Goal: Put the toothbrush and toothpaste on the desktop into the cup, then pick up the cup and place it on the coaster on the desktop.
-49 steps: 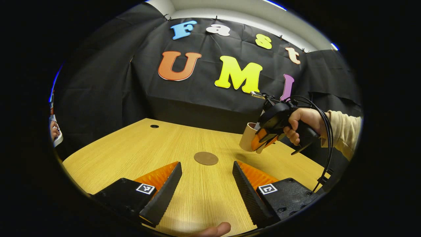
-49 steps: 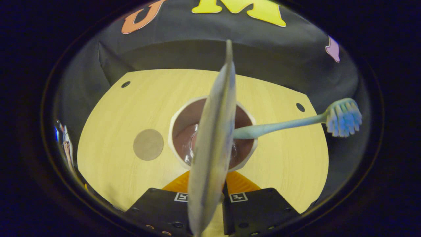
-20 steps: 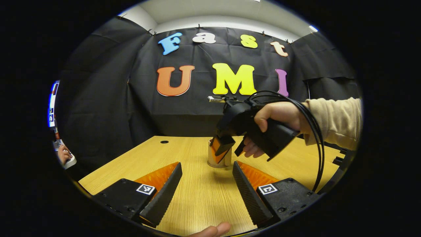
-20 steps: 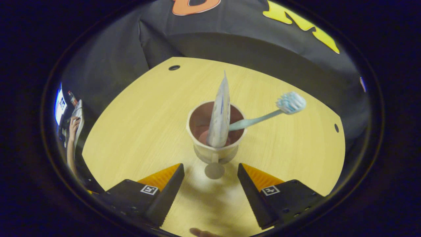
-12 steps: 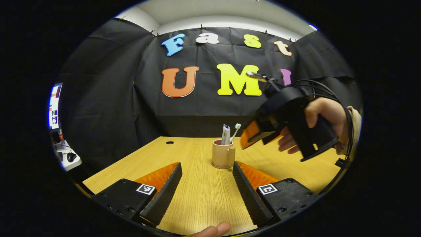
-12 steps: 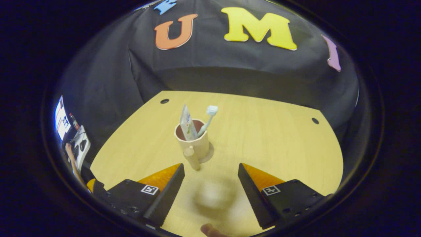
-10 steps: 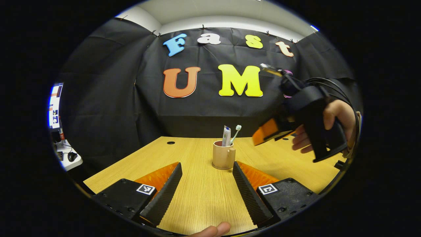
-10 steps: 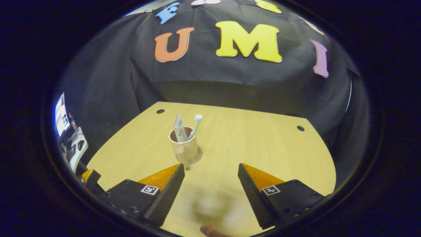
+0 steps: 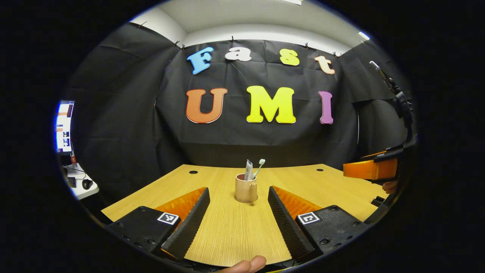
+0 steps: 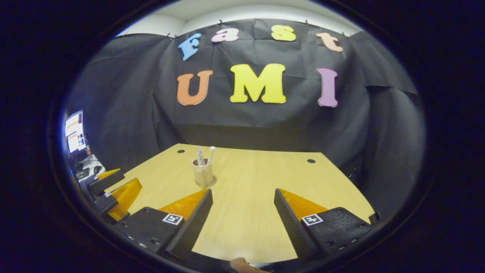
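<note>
- The cup point(image 9: 246, 188) is standing upright on the bench point(image 9: 227, 227), holding the toothbrush point(image 9: 259, 165) and toothpaste point(image 9: 248, 169).
- The left gripper point(image 9: 238, 199) and the right gripper point(image 10: 242, 201) are both hovering released, grasping nothing.

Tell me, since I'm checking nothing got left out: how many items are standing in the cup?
2: the toothpaste on the left and the toothbrush leaning right, both inside the cup. Anything lower inside would be hidden.
</note>
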